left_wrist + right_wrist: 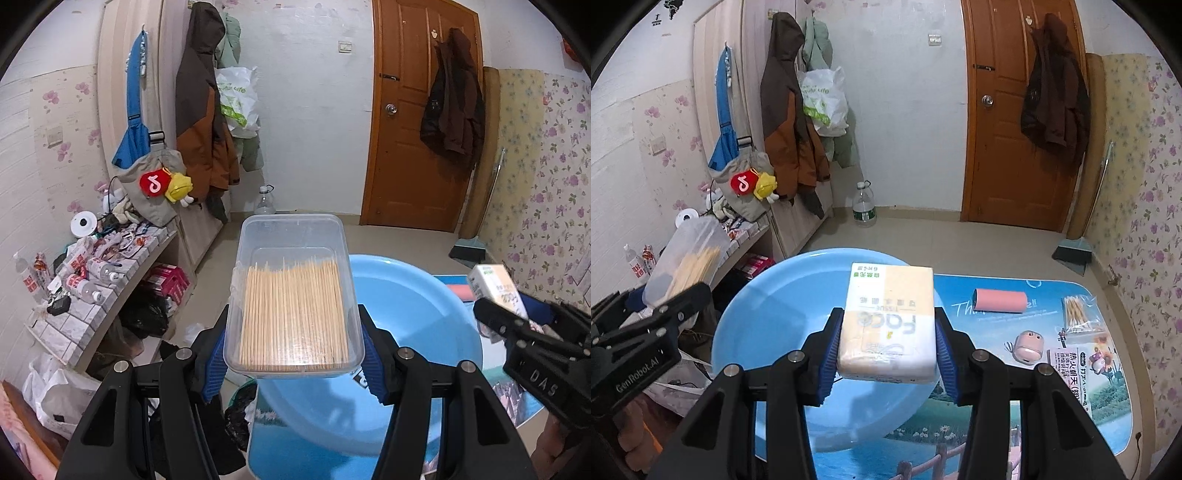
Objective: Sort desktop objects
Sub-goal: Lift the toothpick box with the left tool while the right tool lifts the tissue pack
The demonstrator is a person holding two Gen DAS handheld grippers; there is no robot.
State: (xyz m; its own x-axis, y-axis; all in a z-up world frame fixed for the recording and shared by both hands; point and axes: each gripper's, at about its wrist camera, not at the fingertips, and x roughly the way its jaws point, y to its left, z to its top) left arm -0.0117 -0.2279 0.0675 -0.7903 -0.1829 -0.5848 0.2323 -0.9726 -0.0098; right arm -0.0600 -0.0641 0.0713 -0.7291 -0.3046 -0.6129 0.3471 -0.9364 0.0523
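My left gripper (pixel 293 356) is shut on a clear plastic box of wooden skewers (pixel 291 295), held in the air over the left rim of a blue basin (pixel 413 295). The same box (pixel 683 258) shows at the left of the right wrist view. My right gripper (pixel 886 360) is shut on a pale yellow and white tissue pack (pixel 888 321), held above the blue basin (pixel 775 317). That pack (pixel 493 286) and the right gripper show at the right edge of the left wrist view.
The basin sits on a table with a printed landscape cover (pixel 1108 406). On it lie a pink roller (pixel 999 301), a bag of cotton swabs (pixel 1080 314), a small pink figure (pixel 1028 347) and a printed packet (pixel 1078 365). A cluttered tiled shelf (pixel 85 314) stands at the left.
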